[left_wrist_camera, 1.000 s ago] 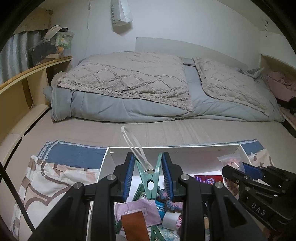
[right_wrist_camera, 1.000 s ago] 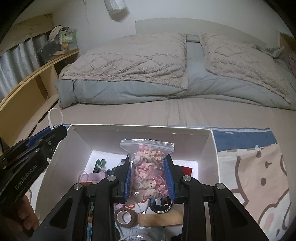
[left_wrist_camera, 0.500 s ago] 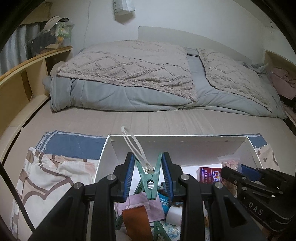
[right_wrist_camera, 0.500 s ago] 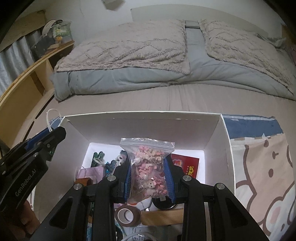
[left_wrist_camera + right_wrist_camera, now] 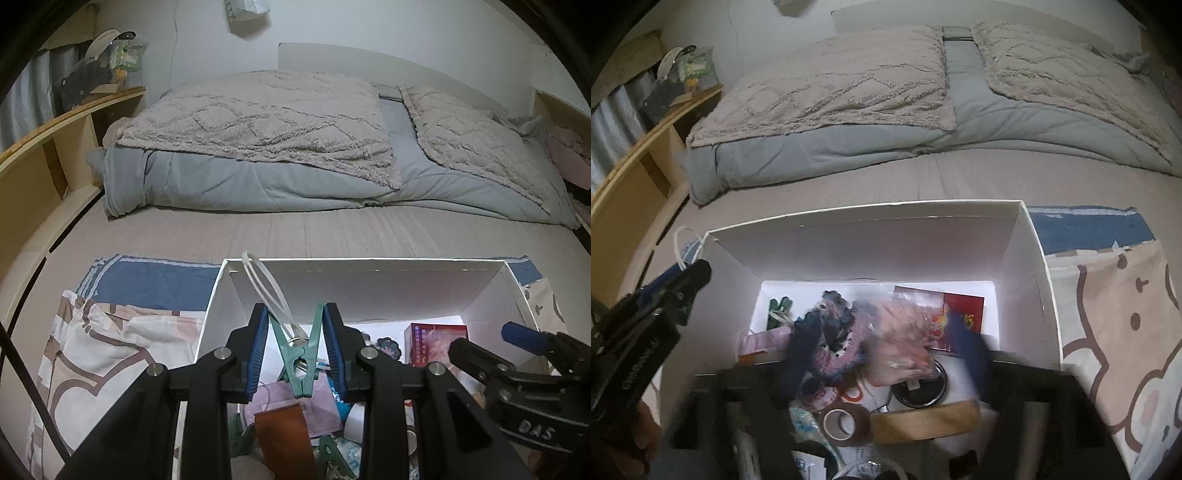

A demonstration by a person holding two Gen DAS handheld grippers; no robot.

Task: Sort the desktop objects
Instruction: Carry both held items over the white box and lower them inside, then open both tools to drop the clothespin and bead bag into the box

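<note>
My left gripper [image 5: 295, 339] is shut on a green clothespin [image 5: 299, 363] with a white loop [image 5: 264, 284] tied to it, held above the white box [image 5: 369, 264]. In the right wrist view my right gripper [image 5: 886, 354] is blurred by motion; its fingers look spread. The clear bag of pink bits [image 5: 905, 332] shows as a blur between them over the box [image 5: 871, 218]. Whether the pads still touch it I cannot tell. The left gripper also shows at the left of the right wrist view [image 5: 653, 306].
The box holds a red packet [image 5: 960, 306], a purple scrunchie [image 5: 834, 332], tape rolls [image 5: 846, 421], a round black tin [image 5: 918, 386] and a brown wooden piece [image 5: 923, 421]. A patterned cloth [image 5: 110, 339] lies under the box on the bed. A wooden shelf [image 5: 44, 147] runs along the left.
The right gripper has dropped toward the box and blurred; its fingers have spread and the bag of pink bits sits lower. The left gripper still holds the clothespin, shifted slightly over the box.
</note>
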